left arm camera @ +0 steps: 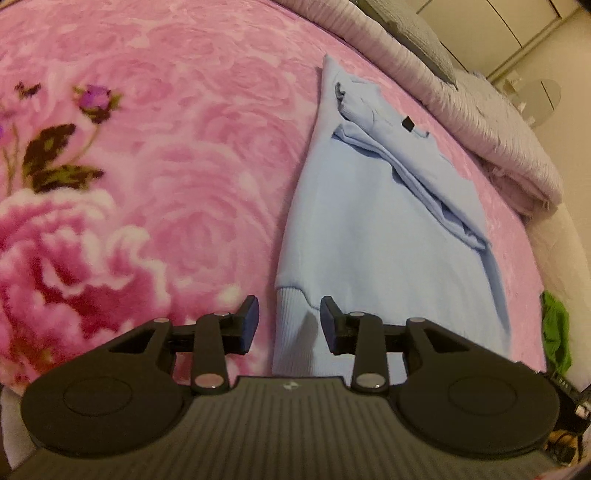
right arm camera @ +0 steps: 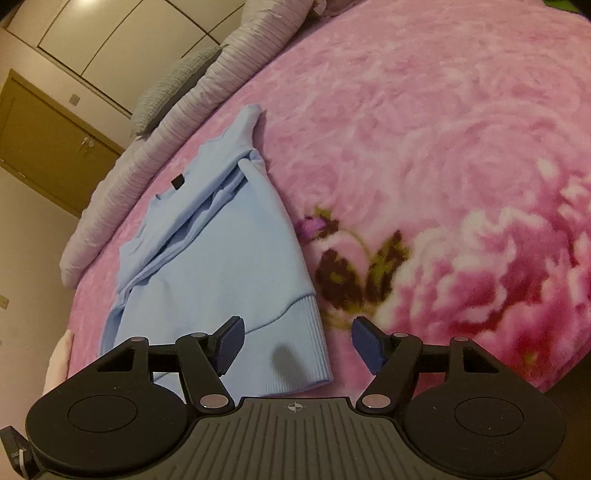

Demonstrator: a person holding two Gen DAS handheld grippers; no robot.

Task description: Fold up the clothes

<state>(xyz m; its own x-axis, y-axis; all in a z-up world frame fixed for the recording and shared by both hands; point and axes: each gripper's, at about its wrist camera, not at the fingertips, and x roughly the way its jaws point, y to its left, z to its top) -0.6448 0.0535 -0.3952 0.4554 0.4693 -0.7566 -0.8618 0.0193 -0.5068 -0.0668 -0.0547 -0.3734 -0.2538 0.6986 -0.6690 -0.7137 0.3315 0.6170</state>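
1. Sweatshirt (left arm camera: 369, 236): light blue, lying flat on the bed and partly folded, with one sleeve laid across its middle. It is long and thin. Its long way runs from the ribbed bottom band (right arm camera: 295, 332) near the grippers up to the neck end far away. A small black tag (left arm camera: 407, 123) sits near the neck.
2. Left gripper (left arm camera: 290, 325): its two jaws are apart. The ribbed band shows between them, but the pads do not press on it.
3. Right gripper (right arm camera: 295, 345): its jaws are wide apart. The corner of the ribbed band shows between them, and nothing is pinched.
4. Blanket (left arm camera: 166, 166): fluffy and pink, with big roses and dark leaves. It covers the bed, and the sweatshirt lies on it near one side.
5. Quilt (left arm camera: 491, 129): pale purple and bunched up along the bed edge, just past the sweatshirt. A grey pillow (right arm camera: 173, 85) rests beside it.
6. Green cloth (left arm camera: 556, 328): a small bit shows at the bed edge in the left wrist view.
7. Room: a brown door (right arm camera: 48, 147) and pale cupboard doors (right arm camera: 122, 33) stand behind the bed.
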